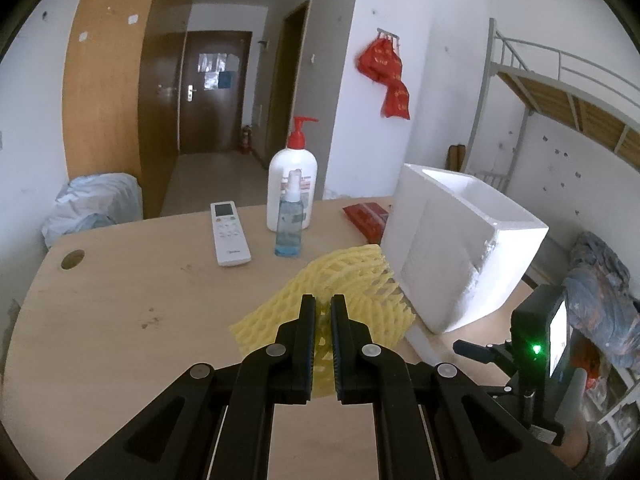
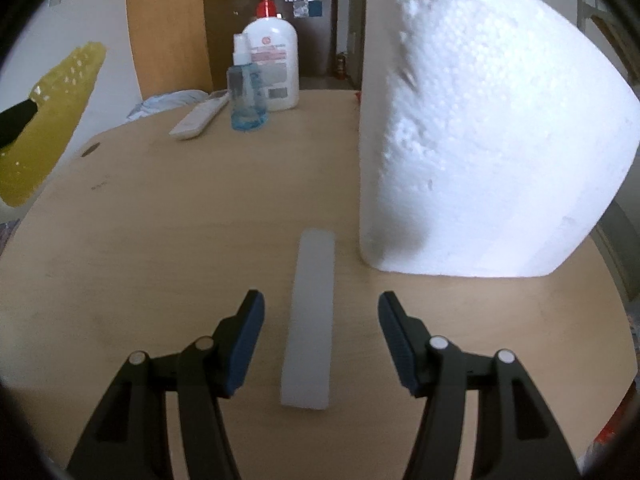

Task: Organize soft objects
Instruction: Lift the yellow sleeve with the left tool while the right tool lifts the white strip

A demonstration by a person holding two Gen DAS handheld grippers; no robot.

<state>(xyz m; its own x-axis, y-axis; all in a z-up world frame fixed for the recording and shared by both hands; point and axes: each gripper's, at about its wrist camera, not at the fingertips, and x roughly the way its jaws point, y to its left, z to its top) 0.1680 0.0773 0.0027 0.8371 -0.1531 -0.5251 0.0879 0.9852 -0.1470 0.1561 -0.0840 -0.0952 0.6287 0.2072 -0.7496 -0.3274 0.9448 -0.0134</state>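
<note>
A: Yellow foam net (image 1: 344, 292) is pinched in the left hand-held gripper (image 1: 323, 304), lifted off the desk (image 1: 140, 280), foam box (image 1: 460, 248) just right of it.

B: Right hand-held gripper (image 2: 320, 308) gapes wide, white foam strip (image 2: 310, 320) lying between its fingers.

A: I'd carry the net over the box rim before releasing; squeeze the strip gently, mid-length.
</note>
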